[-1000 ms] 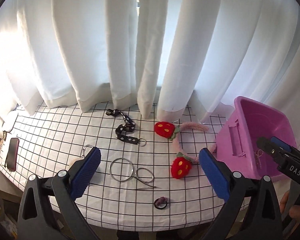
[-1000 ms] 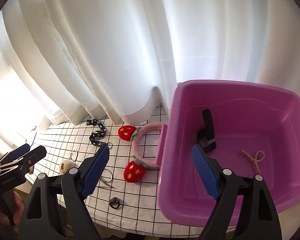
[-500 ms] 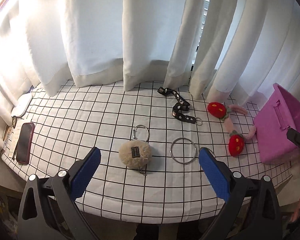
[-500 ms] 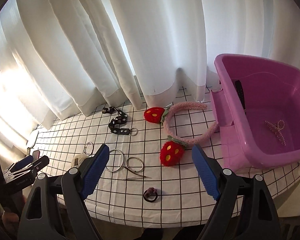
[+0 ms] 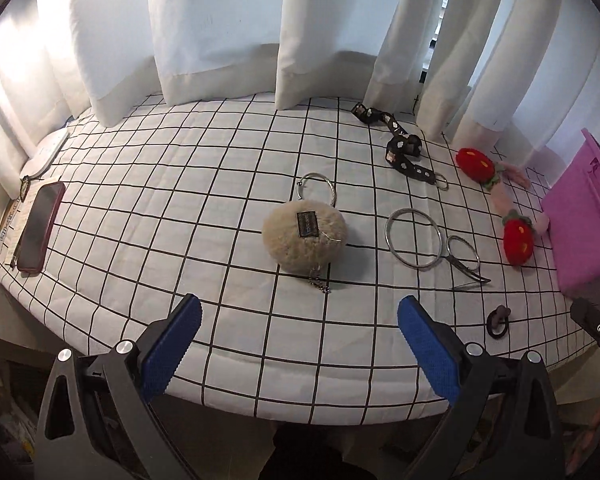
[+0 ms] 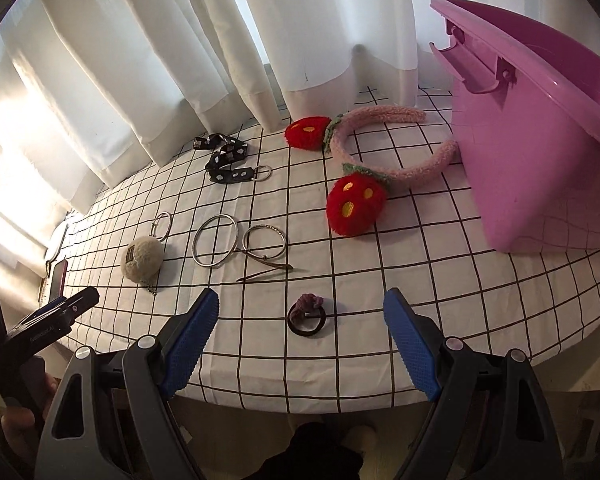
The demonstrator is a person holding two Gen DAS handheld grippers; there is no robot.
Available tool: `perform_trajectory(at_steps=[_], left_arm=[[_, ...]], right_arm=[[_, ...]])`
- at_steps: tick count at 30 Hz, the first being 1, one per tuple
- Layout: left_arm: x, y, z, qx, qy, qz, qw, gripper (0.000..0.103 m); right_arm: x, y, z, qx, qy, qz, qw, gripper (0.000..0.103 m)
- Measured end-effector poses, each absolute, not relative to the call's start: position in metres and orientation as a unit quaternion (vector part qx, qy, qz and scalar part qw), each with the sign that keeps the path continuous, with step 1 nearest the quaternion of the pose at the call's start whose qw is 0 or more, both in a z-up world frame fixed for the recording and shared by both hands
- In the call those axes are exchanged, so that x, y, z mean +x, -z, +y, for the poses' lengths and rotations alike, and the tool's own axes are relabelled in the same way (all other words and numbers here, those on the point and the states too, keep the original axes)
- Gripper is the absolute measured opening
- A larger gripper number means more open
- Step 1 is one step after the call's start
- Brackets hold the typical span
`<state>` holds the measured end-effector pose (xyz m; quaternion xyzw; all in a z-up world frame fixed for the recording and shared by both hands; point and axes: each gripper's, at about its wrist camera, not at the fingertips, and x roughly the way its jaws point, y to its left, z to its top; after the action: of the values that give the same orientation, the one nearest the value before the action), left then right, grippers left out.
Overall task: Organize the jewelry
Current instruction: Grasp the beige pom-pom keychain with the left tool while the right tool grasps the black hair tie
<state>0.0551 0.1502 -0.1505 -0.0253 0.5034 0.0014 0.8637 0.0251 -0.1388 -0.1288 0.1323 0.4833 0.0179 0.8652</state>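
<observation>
You cannot see inside the pink tub [image 6: 532,152]: the right wrist view shows only its outer wall and rim, and the left wrist view cuts it off at the frame edge. The label [image 5: 309,224] on the fluffy pom-pom [image 5: 304,236] is too small to read. The curtains [image 5: 220,32] hide the worktop's [image 5: 180,184] far edge.

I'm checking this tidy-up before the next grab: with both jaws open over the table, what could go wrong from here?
1. The large silver ring touches the thin bangle; lifting one may drag the other.
2. The hair tie lies flat near the table edge; a missed pinch might push it off.
3. The fluffy pom-pom trails a chain that could snag.
</observation>
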Motion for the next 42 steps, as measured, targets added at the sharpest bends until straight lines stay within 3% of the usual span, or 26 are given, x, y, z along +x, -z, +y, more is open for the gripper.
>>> perform_trajectory(at_steps=[14,23,42], left_arm=[[0.082,0.197,0.148,-0.019,-0.013,0.471,0.882,0.097],[0.101,0.222,0.160,-0.024,-0.002,0.455,0.890,0.097],[0.130,0.242,0.154,-0.021,0.017,0.459,0.888,0.097]], right_arm=[[0.031,0.187,-0.123,0.119,-0.027,0.468,0.875,0.081],[0.030,0.204,-0.102,0.079,0.004,0.434,0.897,0.081],[0.033,0.228,-0.102,0.052,0.049,0.441,0.894,0.081]])
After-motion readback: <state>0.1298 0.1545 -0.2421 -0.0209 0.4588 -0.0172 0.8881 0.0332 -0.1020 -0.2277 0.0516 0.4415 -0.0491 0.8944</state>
